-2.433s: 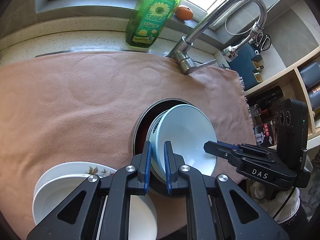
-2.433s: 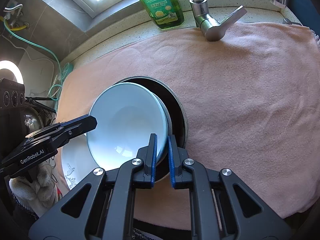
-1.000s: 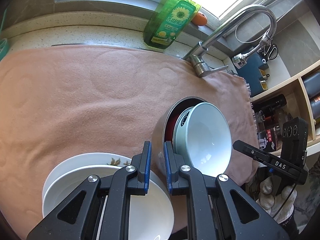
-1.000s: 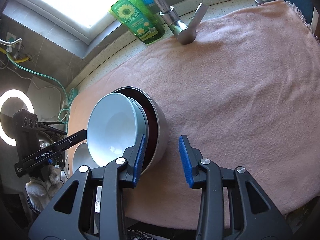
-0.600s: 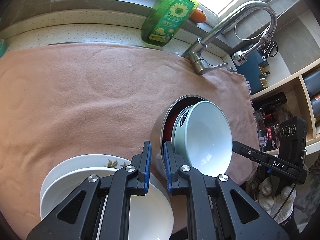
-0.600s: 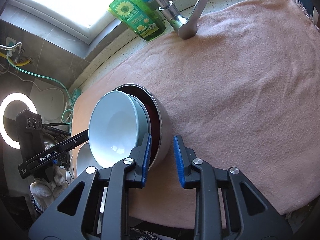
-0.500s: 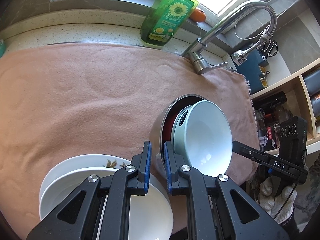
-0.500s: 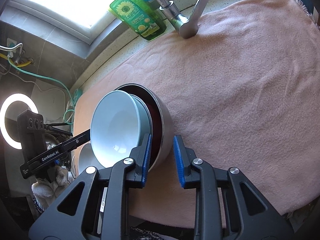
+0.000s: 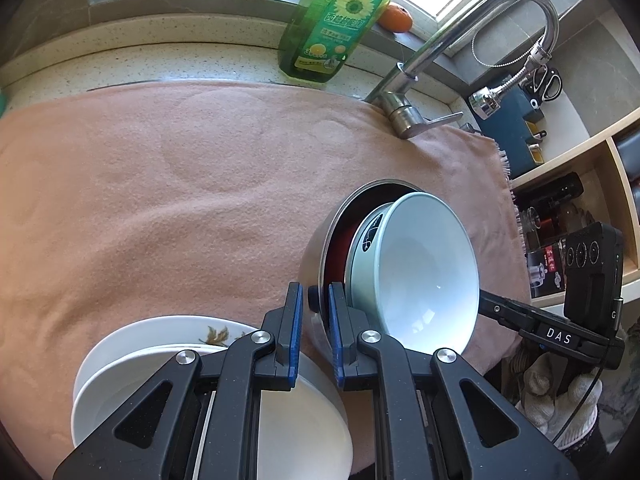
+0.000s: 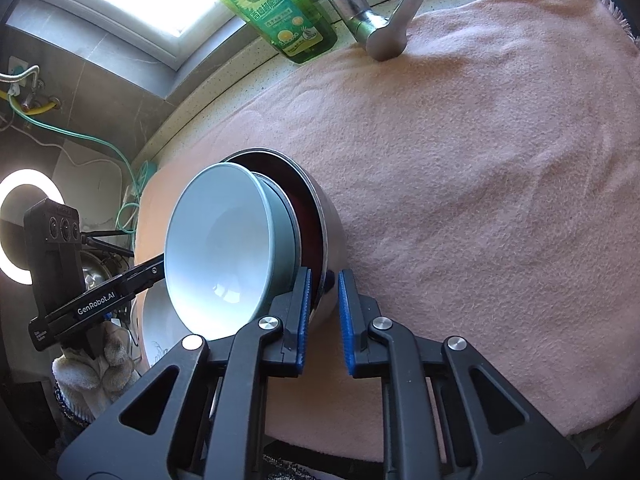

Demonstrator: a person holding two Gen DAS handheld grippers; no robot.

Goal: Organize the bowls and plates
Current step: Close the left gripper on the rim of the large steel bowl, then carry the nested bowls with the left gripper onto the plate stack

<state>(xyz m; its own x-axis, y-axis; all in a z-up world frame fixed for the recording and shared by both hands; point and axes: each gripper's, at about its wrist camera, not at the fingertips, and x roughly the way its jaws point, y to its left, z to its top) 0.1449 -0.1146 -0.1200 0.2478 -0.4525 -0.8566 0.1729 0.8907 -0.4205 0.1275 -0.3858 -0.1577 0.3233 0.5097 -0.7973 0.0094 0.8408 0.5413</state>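
Gripping the steel bowl's (image 9: pixel 316 248) rim, both grippers (image 9: pixel 314 312) (image 10: pixel 323 300); pale bowls (image 9: pixel 424 276) nested inside, tilted.

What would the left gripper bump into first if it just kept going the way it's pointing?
Nothing new: the left gripper is already clamped on the rim of the steel bowl. Beyond that rim, probably the pink cloth, though depth is unclear.

plates (image 9: pixel 132 344) partly behind left claw (image 9: pixel 314 300), faucet (image 10: pixel 360 12) cropped

Your counter (image 9: pixel 120 56) carries a pink towel (image 9: pixel 180 208); white plates (image 9: pixel 132 360) sit on it under your left tool, green soap bottle (image 9: pixel 332 32) far ahead.
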